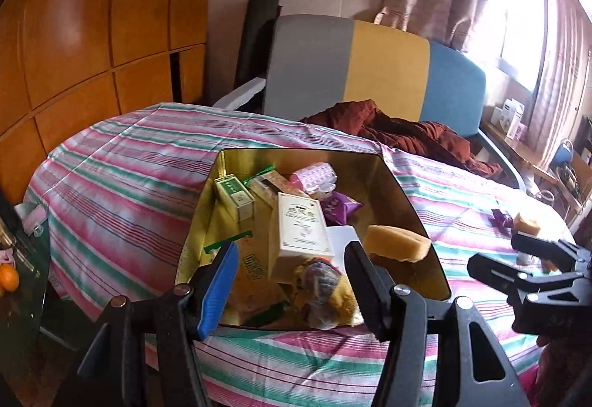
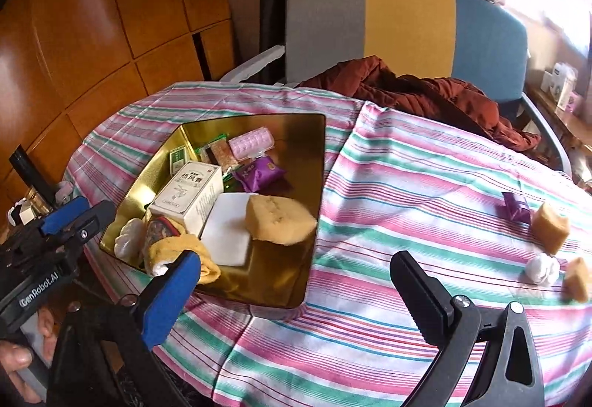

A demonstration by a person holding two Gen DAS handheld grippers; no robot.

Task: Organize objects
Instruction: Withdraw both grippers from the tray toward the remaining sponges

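Gold tin (image 2: pixel 312 162) holds a yellow sponge (image 2: pixel 277 220); left gripper (image 1: pixel 292 281) and right gripper (image 2: pixel 296 292) both gape empty

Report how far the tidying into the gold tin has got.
Mostly done: the gold tin already holds boxes, packets and a sponge. Nothing is in hand; both tools are open. Left on the cloth: a purple packet, two sponge pieces and a white wad.

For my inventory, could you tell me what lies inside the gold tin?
Gold tin: white box, sponge, white pad, purple packet, pink roller; whatever lies beneath stays hidden.
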